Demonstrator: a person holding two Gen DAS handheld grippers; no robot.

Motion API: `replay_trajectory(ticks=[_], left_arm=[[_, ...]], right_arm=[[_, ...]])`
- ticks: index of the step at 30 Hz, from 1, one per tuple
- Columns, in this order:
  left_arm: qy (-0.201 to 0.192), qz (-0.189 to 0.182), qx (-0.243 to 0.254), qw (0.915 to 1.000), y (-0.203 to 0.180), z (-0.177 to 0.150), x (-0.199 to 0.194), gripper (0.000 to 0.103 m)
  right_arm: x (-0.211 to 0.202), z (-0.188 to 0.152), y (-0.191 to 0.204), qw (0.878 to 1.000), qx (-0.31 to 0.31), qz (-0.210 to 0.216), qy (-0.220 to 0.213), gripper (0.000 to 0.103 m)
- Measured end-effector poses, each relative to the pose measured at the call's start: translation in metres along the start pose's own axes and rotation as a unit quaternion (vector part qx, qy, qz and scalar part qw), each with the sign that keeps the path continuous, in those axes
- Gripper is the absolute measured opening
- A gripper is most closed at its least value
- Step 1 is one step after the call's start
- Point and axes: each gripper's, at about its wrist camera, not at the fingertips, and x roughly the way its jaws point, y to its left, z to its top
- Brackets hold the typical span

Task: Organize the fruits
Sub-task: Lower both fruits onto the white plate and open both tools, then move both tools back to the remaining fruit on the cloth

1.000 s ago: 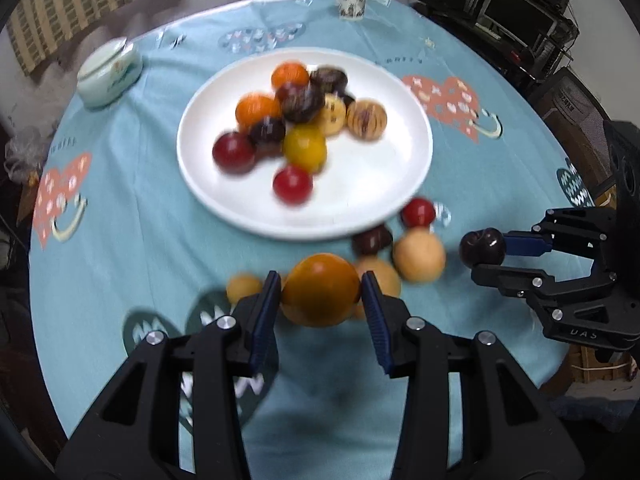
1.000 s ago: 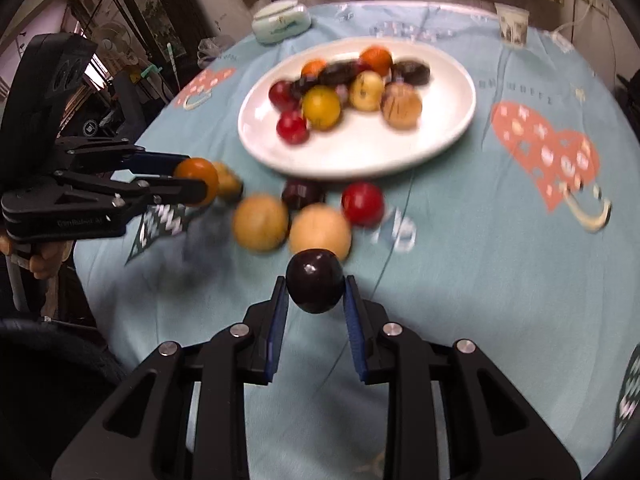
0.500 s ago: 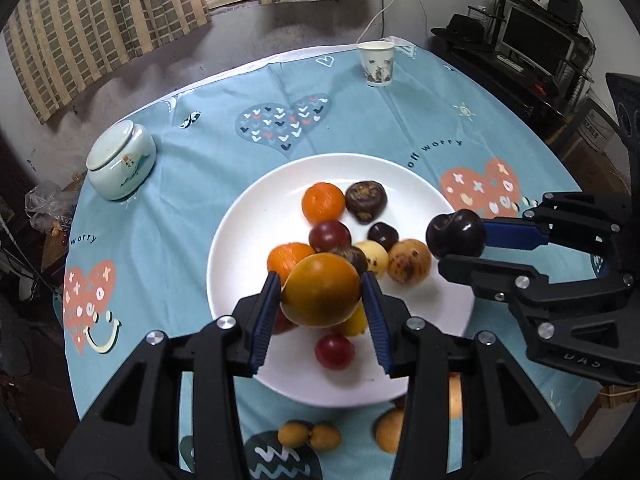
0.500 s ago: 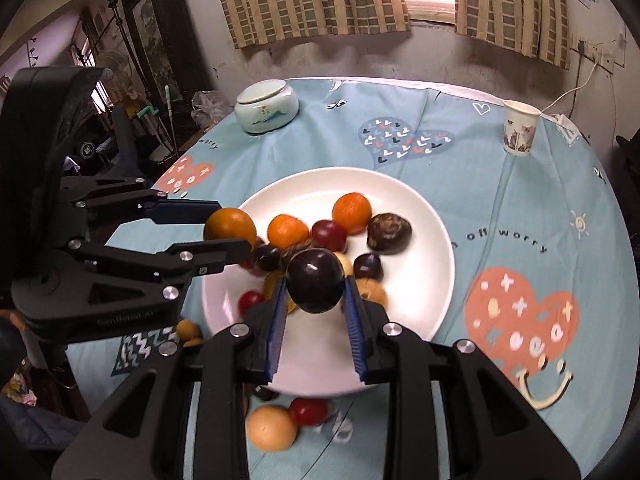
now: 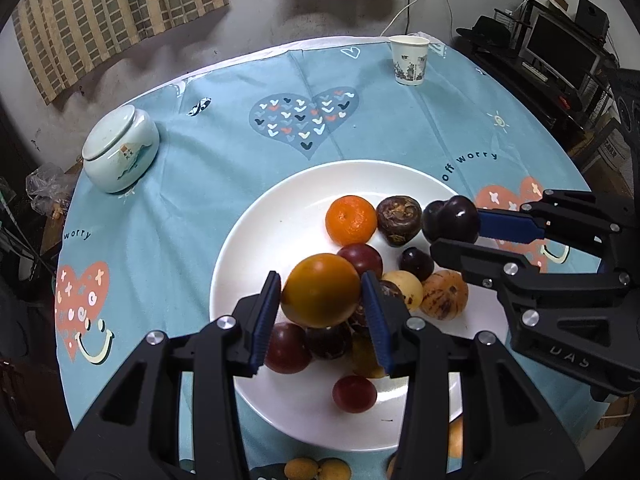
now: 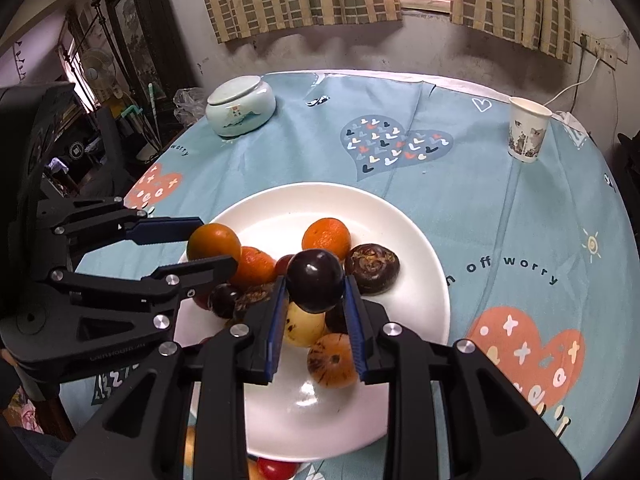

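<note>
Carrying fruit in both claws over the wide white round plate, the person is at the set-down step, and the job now is to lower each piece into a free spot without knocking the pile. Clock directions are read on the plate as the left wrist view shows it.

The left claw is part-open and clamped by its blue pads on a large round amber-orange fruit, which hangs above the heap near the plate's centre. Under it lie dark red plums and other small fruit, so dropping it straight down would likely send it rolling off. The bare white arc from about nine to eleven o'clock looks the better landing place: bring the fruit down until it rests on the plate, then ease the pads apart slowly.

The right claw is nearly closed and grips a glossy dark purple round plum; seen from the left camera it hovers near two o'clock, just beside the brown wrinkled fruit and the bright orange mandarin. The open patch toward four or five o'clock seems free, so set the plum there, low and gently.

Both claws are close together, so release one at a time. A few small yellow fruits are left on the teal patterned cloth of the counter at six o'clock, outside the rim.
</note>
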Motion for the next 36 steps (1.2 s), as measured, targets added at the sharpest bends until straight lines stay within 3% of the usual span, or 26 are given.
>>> replay_trajectory(ticks=[12, 16, 22, 23, 24, 26, 32, 36], left_arm=[[0.005, 0.005, -0.007, 1.0, 0.002, 0.004, 0.009, 0.043], [-0.006, 0.015, -0.008, 0.9998, 0.003, 0.003, 0.005, 0.066], [-0.011, 0.016, -0.025, 0.9995, 0.015, 0.001, -0.004, 0.068], [-0.01, 0.014, -0.032, 0.9993, 0.017, 0.0, -0.005, 0.069], [-0.008, 0.011, -0.041, 0.9991, 0.021, -0.002, -0.007, 0.069], [-0.013, 0.011, -0.052, 0.9985, 0.026, -0.005, -0.014, 0.069], [-0.055, 0.001, -0.104, 0.9931, 0.075, -0.051, -0.06, 0.071], [-0.039, 0.026, -0.149, 0.9876, 0.116, -0.108, -0.079, 0.071]], right_arm=[[0.012, 0.009, -0.001, 1.0, -0.009, -0.005, 0.01, 0.029], [0.022, 0.01, -0.002, 0.998, -0.018, -0.04, 0.035, 0.032], [0.014, 0.005, -0.011, 0.999, 0.0, -0.042, 0.025, 0.032], [0.01, 0.005, -0.012, 0.999, 0.003, -0.037, 0.019, 0.036], [0.008, 0.005, -0.012, 0.999, 0.006, -0.033, 0.018, 0.061], [0.0, 0.006, -0.01, 0.999, 0.009, -0.046, -0.002, 0.067], [-0.035, -0.009, -0.006, 0.999, 0.019, -0.029, -0.023, 0.067], [-0.053, -0.052, 0.002, 1.0, 0.013, -0.018, -0.009, 0.067]])
